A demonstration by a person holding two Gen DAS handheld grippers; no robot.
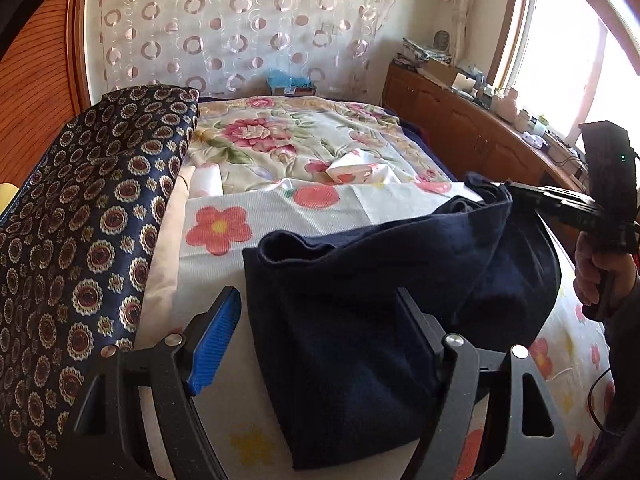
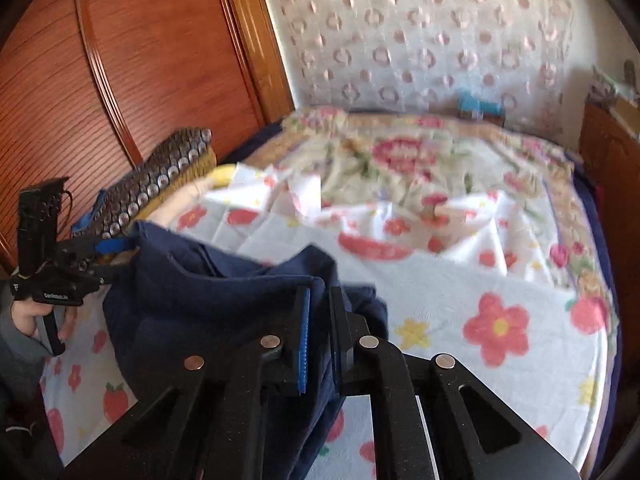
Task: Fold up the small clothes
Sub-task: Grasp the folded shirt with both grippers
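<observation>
Hiding right gripper (image 2: 318, 332) fingertips, navy garment (image 1: 380, 300)

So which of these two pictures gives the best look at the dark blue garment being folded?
The left wrist view. There the navy garment shows nearly whole, spread on the flowered sheet, between the open left gripper. The right wrist view shows only a bunched part of it, blurred, with the right gripper shut on a fold.

A home bedroom: a bed (image 1: 304, 148) spread with a floral sheet fills the middle, a ring-patterned curtain (image 1: 240, 24) hangs at twelve o'clock, a cluttered wooden cabinet (image 1: 472, 128) runs under a bright window (image 1: 560, 72) at two o'clock, and a wooden wardrobe door (image 2: 120, 60) stands at ten o'clock.
</observation>
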